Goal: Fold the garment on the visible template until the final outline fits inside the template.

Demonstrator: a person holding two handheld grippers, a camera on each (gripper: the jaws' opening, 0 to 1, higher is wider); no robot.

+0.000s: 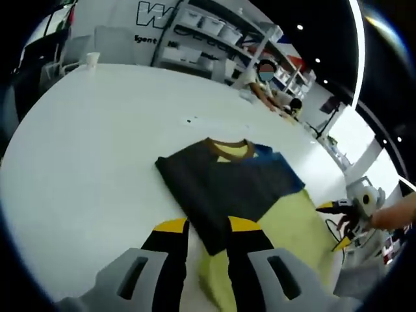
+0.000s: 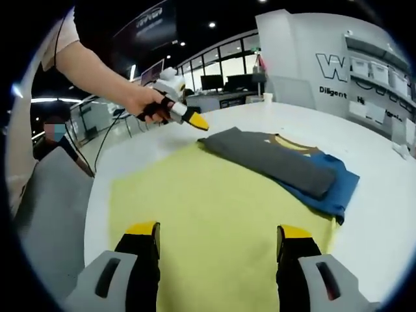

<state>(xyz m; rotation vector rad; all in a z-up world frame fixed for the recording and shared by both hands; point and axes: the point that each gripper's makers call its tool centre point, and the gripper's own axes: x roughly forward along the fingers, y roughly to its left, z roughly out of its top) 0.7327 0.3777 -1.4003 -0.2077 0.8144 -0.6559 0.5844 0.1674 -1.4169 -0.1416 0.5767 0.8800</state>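
In the left gripper view, the left gripper [image 1: 208, 237] sits nearest the camera, its black, yellow-tipped jaws standing apart with nothing between them, just above the near edge of the folded garment [image 1: 224, 182]. The garment, dark grey with blue panels and a brown collar, lies folded into a compact shape, partly on the yellow template [image 1: 292, 224] and partly on the white table [image 1: 97, 143]. In the right gripper view, the right gripper [image 2: 218, 244] hovers over the template [image 2: 208, 214], jaws set wide apart and holding nothing. Beyond it, the garment [image 2: 279, 159] rests across the template's far edge, its blue part overhanging onto the table [image 2: 383, 195]. The left gripper [image 2: 188, 117], held in a person's hand [image 2: 140, 97], appears above the garment's far corner. Farther off, a white cup [image 1: 92, 60] stands near the table's far edge, and shelving [image 1: 221, 32] with bins lines the wall behind.
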